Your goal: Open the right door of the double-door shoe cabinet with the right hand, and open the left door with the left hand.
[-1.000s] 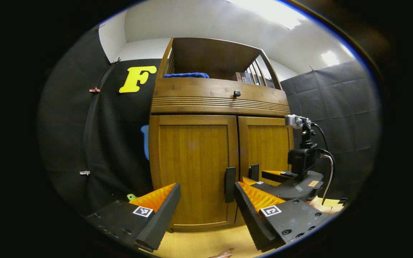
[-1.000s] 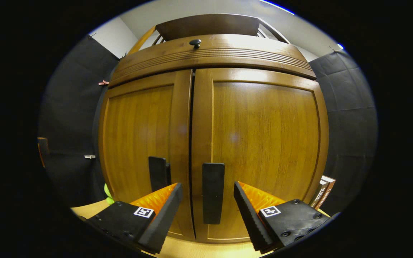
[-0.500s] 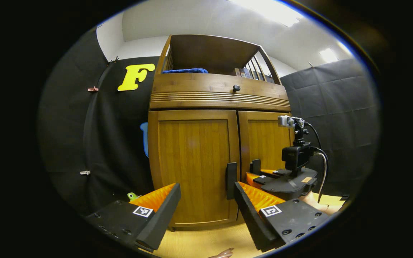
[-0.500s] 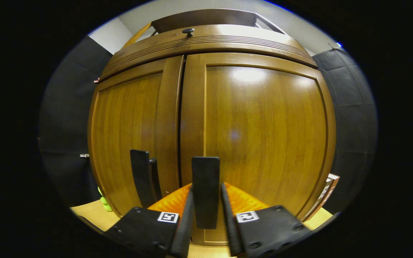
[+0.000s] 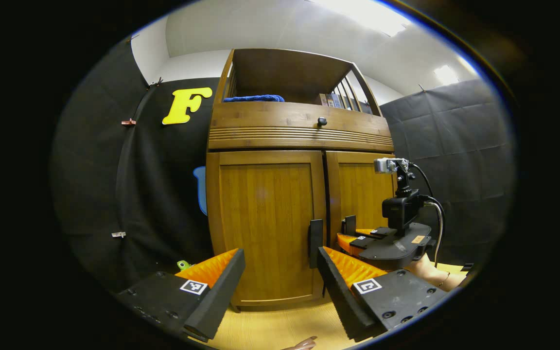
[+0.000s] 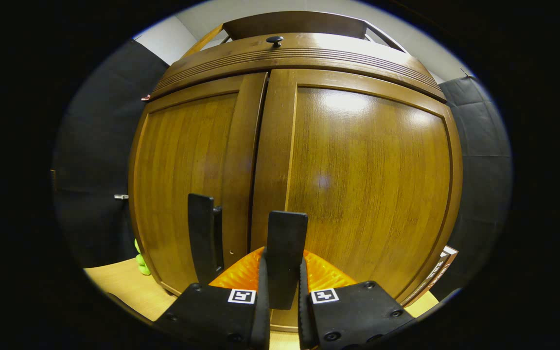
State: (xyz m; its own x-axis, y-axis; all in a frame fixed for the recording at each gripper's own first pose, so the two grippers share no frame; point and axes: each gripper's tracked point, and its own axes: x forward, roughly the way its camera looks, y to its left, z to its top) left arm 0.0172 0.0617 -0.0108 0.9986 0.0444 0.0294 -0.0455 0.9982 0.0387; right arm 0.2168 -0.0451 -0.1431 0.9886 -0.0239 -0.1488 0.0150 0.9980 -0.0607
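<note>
Left gripper [image 5: 277, 272]: fingers spread wide, nothing between them, hanging in front of the left door [image 5: 266, 226] near its lower edge. Left door handle [image 5: 315, 236], a dark upright bar at the door's inner edge, stands just beyond the right fingertip, not touched. Door flush with the frame.

Shoe cabinet [image 5: 299, 131] sits on a pale wooden floor [image 5: 280, 328], against the booth wall. A blue cloth [image 5: 253, 98] lies at the left end of the open top shelf; a small dark knob [image 5: 322, 121] sits mid-front on the drawer band above the doors.

Right gripper [image 6: 282, 287], seen in the right gripper view: a second ago its fingers stood well apart either side of the right door handle [image 6: 286, 257]; now both press on the bar's lower part (closure was largely made half a second ago). From the left gripper view, this gripper [image 5: 358, 238] sits at the handle with a hand behind it.

Right door [image 6: 367, 194]: the seam beside the left door reads slightly wider toward the top than before, so the door may be just leaving the frame; I cannot be sure.

Judgement: grasp done, pull beginning. Left door untouched.
</note>
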